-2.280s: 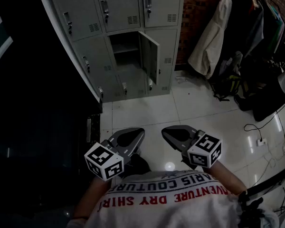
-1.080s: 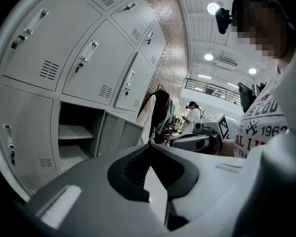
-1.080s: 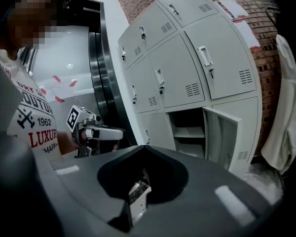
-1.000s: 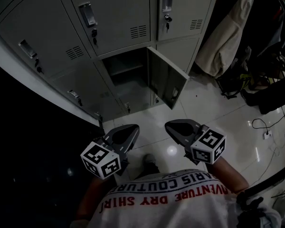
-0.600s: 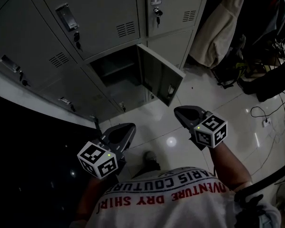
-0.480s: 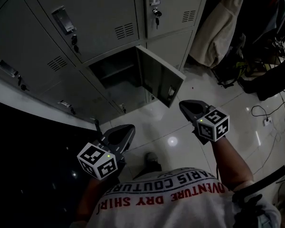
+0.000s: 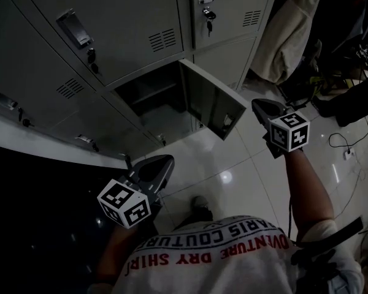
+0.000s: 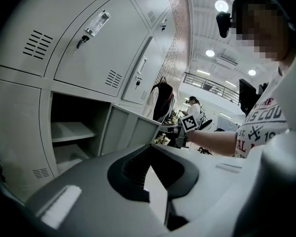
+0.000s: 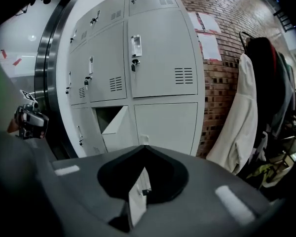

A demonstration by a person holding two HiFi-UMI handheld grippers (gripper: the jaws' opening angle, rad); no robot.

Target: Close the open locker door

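shirt [image 7: 233, 262]: closest thing in the head view, pale with red and dark lettering, fills the bottom edge

left tool [image 7: 165, 161]: held low and close to the body over the floor, pointing toward the lockers. Jaws are closed tip to tip with nothing gripped, pretty clear in the left gripper view. Well apart from the door.

floor [image 7: 196, 149]: glossy pale tiles with a bright light reflection between the two arms

right tool [image 7: 257, 105]: arm stretched out ahead, way further forward than the left one. Jaws are pressed together at the tips and it isn't holding anything. It sits just beside the free edge of the door on its outer side. Honestly can't tell if it's touching or just really close.

locker door [image 7: 211, 100]: swung wide open, hinged on the right side of its opening, sticking out from the cabinet face toward the person. There's a small latch near the free edge.

compartment [image 7: 150, 94]: open and dark, in a lower row, with one shelf [image 8: 71, 130] across it

lockers [image 7: 129, 17]: grey bank, the other doors are shut, with vent slots and handles, a few with keys hanging

coat [image 7: 288, 35]: pale, hanging to the right of the lockers

brick wall [image 9: 222, 48]: behind the coat, couple of paper sheets stuck on it
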